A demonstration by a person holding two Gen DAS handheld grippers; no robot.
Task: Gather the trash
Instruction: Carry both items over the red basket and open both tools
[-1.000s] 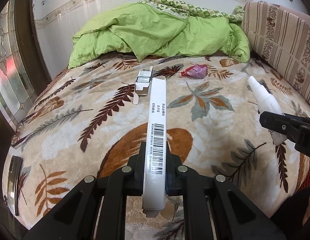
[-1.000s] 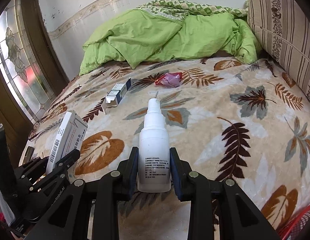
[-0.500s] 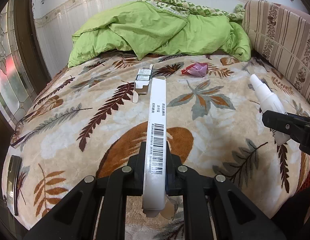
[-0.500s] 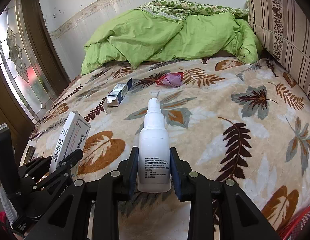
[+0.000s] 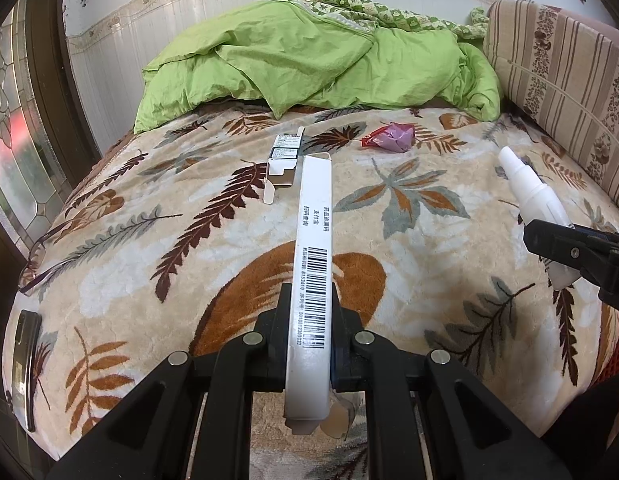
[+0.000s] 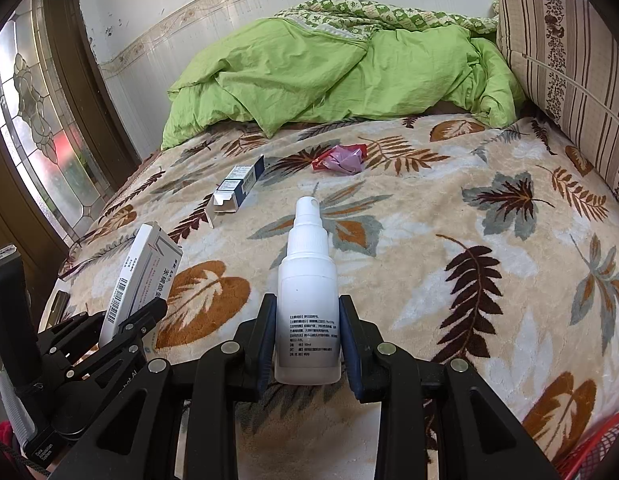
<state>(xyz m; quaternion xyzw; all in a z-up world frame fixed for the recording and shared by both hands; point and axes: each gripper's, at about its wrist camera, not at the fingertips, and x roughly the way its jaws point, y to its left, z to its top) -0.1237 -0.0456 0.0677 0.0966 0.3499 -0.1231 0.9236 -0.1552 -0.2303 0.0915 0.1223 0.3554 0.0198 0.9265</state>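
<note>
Both tongs loaded — carrying trash off the bed toward the bin

The left tongs (image 5: pixel 309 332) are clamping a long white carton (image 5: pixel 312 248) edge-on, and the right tongs (image 6: pixel 307 336) are gripping a white spray bottle (image 6: pixel 307 292) around its body, both raised over the leaf-patterned bed (image 6: pixel 489 288). A red mesh basket (image 6: pixel 597 444) is peeking in at the lower right — probably the bin. Keeping both grips firm and releasing only once each item is hanging over it seems wise. An opened small box (image 6: pixel 239 188) and a crumpled wrapper (image 6: pixel 341 159) are lying farther up the bed, not yet collected.
</note>
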